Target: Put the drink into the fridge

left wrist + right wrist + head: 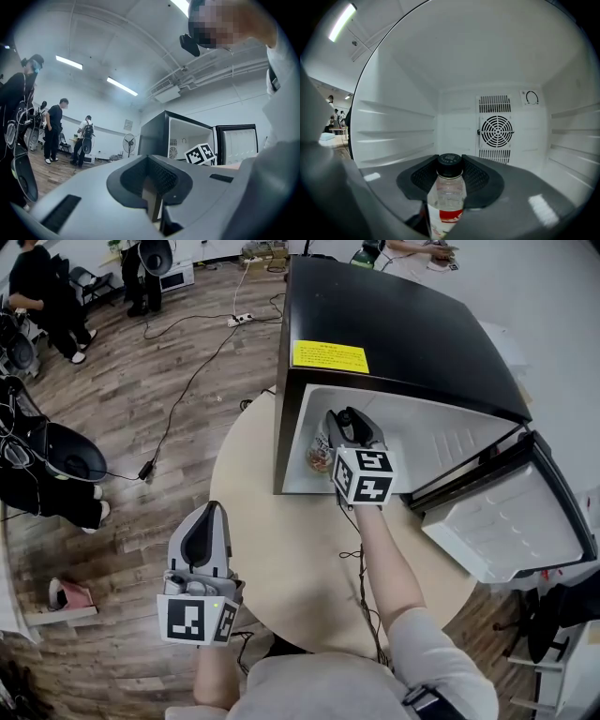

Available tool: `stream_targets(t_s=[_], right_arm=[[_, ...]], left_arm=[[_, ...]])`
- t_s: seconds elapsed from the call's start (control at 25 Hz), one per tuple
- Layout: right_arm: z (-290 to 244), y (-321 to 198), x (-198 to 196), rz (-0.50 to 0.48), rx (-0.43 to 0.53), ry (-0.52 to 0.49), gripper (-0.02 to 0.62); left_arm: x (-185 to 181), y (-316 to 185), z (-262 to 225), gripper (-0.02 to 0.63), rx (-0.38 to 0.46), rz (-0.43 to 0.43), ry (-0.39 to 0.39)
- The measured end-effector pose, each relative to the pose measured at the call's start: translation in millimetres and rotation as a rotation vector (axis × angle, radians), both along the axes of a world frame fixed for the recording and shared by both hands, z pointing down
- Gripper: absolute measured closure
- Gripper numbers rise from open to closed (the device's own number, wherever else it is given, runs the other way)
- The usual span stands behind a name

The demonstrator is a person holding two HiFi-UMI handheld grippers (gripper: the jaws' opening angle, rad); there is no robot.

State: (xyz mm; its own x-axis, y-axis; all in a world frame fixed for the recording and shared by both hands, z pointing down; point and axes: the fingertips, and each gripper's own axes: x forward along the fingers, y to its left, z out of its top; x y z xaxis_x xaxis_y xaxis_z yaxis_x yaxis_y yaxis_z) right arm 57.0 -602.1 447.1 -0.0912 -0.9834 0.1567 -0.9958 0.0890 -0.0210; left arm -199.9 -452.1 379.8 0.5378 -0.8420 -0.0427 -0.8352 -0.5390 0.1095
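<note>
Clamping the drink bottle (449,196), my right tongs (450,179) sit inside the fridge (403,338), fan grille (497,132) ahead. My left tongs (152,182) are together, empty.

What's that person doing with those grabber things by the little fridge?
A person is putting a drink away. The right gripper is clamped on a clear plastic bottle with a black cap, holding it inside the open black mini fridge on the round beige table. It has not let go yet. The left gripper hangs empty near the table's edge.
</note>
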Motion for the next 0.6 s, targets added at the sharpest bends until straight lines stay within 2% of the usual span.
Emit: stream_targets(t_s=[0.4, 0.6], right_arm=[[0.7, -0.2, -0.9, -0.015, -0.019, 0.021, 0.426], [-10.5, 10.5, -1.4, -0.028, 0.009, 0.038, 0.422]], left_arm=[[1.2, 5.7, -1.3, 0.598, -0.001, -0.006, -0.003], [2.3, 10.8, -6.0, 0.598, 0.01, -0.011, -0.004]])
